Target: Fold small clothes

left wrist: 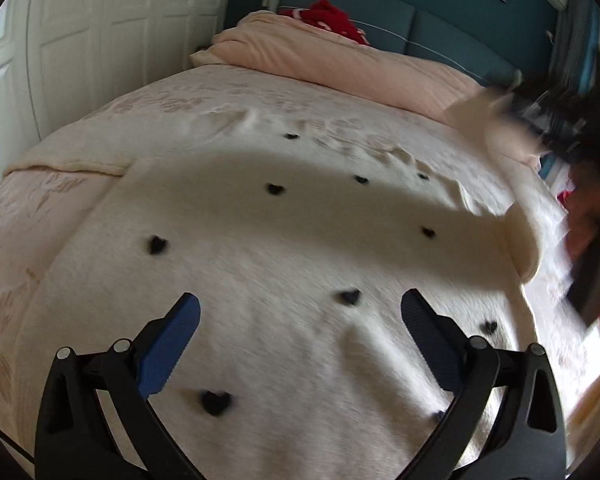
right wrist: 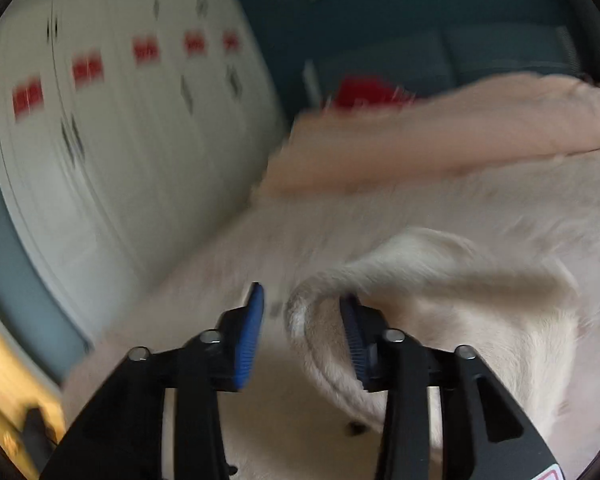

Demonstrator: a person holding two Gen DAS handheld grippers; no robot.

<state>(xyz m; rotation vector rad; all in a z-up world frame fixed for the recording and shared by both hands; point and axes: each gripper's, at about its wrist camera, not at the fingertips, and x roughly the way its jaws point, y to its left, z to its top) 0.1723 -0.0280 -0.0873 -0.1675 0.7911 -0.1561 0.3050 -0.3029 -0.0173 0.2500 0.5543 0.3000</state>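
Cream garment with black hearts [left wrist: 284, 264] lies spread flat on the bed [left wrist: 60, 200], filling the centre of the left wrist view. Left tongs [left wrist: 300, 332] at lower centre, spread wide, nothing between the blue pads, hovering over the fabric. Right tongs [right wrist: 302, 320] at lower centre of the blurred right wrist view, partly parted; a rolled cream edge of the garment [right wrist: 300, 312] sits between the pads, grip on it cannot be told. Pink pillow [left wrist: 340, 56] and red cloth [left wrist: 332, 20] at upper centre.
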